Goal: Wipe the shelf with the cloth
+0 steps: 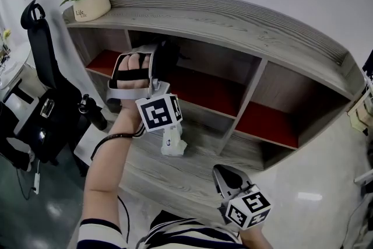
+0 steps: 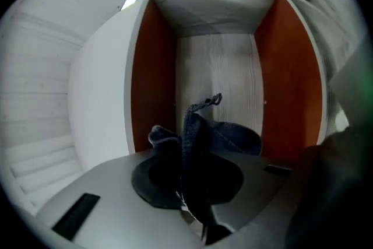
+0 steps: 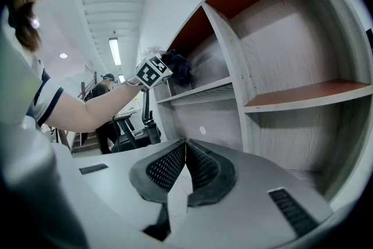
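At the upper middle of the head view, the left gripper reaches into the middle compartment of the shelf, above its red board. In the left gripper view the jaws are clamped on a dark blue cloth. The cloth bunches between them and sticks out ahead, toward the pale wood back panel, with orange walls at either side. Whether the cloth touches the board cannot be told. At the lower right of the head view, the right gripper hangs in front of the shelf, well apart from the cloth. Its own view shows its jaws pressed together with nothing between them. A plant pot stands on the shelf top, upper left.
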{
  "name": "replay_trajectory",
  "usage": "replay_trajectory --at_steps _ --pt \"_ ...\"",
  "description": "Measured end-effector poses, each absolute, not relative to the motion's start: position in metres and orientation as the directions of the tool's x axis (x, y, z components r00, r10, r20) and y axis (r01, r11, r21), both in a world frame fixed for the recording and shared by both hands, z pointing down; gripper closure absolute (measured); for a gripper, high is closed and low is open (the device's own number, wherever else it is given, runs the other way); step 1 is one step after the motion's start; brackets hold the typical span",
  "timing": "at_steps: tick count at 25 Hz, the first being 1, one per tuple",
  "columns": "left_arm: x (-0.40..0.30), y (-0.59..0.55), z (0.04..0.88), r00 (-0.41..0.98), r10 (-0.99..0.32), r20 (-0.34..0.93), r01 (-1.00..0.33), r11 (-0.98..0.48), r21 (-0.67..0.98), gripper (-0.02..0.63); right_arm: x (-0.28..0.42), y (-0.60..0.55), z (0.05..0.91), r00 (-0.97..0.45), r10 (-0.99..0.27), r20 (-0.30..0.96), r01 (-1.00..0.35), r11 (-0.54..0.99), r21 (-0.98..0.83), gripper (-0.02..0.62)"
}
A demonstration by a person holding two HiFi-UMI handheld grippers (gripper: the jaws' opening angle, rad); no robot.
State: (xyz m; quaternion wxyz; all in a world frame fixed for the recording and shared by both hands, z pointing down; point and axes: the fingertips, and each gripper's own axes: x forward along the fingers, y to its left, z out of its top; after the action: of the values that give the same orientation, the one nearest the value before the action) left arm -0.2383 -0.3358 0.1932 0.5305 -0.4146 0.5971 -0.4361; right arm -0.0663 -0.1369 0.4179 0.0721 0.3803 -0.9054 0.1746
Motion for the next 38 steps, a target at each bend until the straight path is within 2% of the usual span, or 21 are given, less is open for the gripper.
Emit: replay_trajectory --at_steps 4,7,15,26,38 --pt "-0.25 -0.345 0.189 -0.174 -0.916 -0.36 0.183 0.33 -0.926 0.571 -0.062 -0.138 0.419 -0.693 -0.669 0.268 -0.721 0.64 -0.266 0.569" --pt "-0.263 -0.352 0.187 -0.234 -0.9 -0.368 0.245 0.312 -0.918 0.571 -0.06 -0.139 0.42 -0.691 -0.672 0.266 -0.723 0.637 -0.267 0.569" --pt "-0.272 -0.359 0.178 -0.278 -0.883 -0.379 0.29 0.299 -0.909 0.571 -0.055 -0.141 0.424 -0.684 -0.676 0.274 -0.729 0.627 -0.274 0.569" --pt "-0.277 -0.372 0.204 -0.306 -0.905 -0.297 0.451 0.137 -0.882 0.571 -0.053 -0.142 0.424 -0.686 -0.675 0.272 -0.728 0.626 -0.28 0.569" --pt "-0.276 -0.37 0.252 -0.314 -0.939 -0.138 0.387 0.006 -0.922 0.571 -0.059 -0.138 0.424 -0.693 -0.666 0.274 -0.721 0.635 -0.278 0.569"
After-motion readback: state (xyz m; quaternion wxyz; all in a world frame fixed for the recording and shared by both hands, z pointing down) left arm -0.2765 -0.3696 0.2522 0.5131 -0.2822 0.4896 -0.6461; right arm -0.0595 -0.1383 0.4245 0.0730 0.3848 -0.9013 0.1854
